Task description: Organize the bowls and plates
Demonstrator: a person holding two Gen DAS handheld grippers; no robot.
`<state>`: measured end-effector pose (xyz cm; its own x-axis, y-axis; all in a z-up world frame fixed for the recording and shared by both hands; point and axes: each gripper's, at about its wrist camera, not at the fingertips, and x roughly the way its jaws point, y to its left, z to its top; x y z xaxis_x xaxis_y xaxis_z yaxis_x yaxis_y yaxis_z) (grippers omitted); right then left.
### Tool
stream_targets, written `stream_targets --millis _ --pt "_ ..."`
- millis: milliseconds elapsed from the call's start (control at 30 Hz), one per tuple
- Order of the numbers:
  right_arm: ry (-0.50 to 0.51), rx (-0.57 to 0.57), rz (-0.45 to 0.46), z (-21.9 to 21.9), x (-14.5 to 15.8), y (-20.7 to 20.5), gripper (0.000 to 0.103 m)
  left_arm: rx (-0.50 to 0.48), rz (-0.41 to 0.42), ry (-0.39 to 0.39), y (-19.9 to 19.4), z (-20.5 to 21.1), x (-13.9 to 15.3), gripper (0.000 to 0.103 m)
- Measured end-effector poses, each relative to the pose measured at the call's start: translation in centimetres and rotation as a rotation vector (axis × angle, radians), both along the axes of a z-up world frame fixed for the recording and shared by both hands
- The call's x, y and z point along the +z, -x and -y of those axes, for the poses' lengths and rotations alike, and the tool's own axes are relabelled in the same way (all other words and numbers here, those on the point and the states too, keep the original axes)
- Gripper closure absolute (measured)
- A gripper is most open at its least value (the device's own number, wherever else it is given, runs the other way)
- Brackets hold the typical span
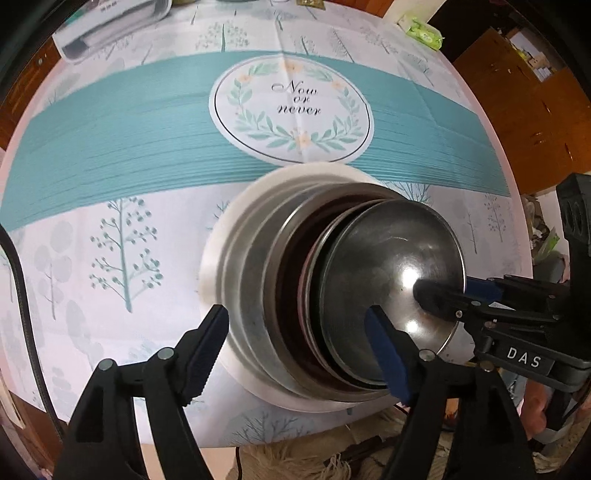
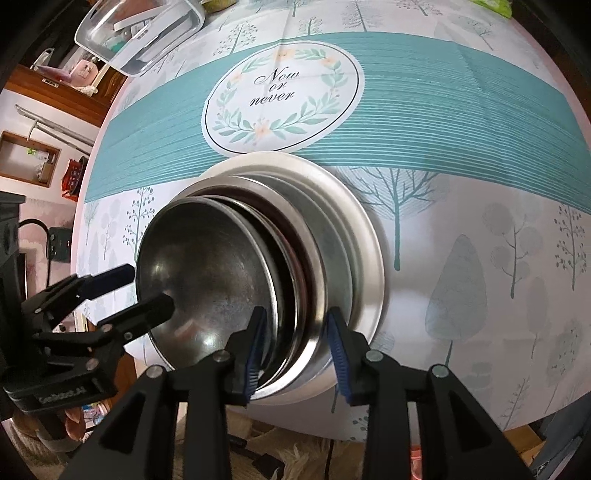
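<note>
I have the stack of dishes (image 1: pixel 295 280) sitting near the front edge of the round table (image 1: pixel 110 258), just below the printed "Now or never" medallion (image 1: pixel 291 110) on the cloth: a white plate (image 1: pixel 221 236) at the bottom, steel plates nested over it, and a steel bowl (image 1: pixel 388 273) on top, tilted. My left gripper (image 1: pixel 295 343) has its jaws standing wide apart, straddling the near rims of the stack, and I see no pad pressing on anything. My right gripper (image 2: pixel 295 347) has its jaws parted around the near rims of the upper plates; whether the pads touch metal I cannot tell. To the far side the cloth lies open up to a clear plastic box (image 2: pixel 140 33) at the far left edge and a green packet (image 1: pixel 424 31) at the far right. The lower dishes are mostly hidden inside one another, and the near table edge is cut off behind the gripper bodies.
</note>
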<state>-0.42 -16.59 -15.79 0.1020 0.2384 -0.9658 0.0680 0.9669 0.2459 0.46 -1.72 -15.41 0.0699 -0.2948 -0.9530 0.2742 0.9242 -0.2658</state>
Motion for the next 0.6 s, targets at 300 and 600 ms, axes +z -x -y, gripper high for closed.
stream_targets --millis 300,600 --pt "0.095 -0.053 0.100 -1.0 1.5 1.8 0.063 -0.025 0.040 0.007 0.5 -1.1 0.7 0.016" --pt "0.163 -0.113 0.208 -1.9 4.0 4.0 0.058 -0.040 0.119 -0.007 1.6 -0.5 2.8 0.003"
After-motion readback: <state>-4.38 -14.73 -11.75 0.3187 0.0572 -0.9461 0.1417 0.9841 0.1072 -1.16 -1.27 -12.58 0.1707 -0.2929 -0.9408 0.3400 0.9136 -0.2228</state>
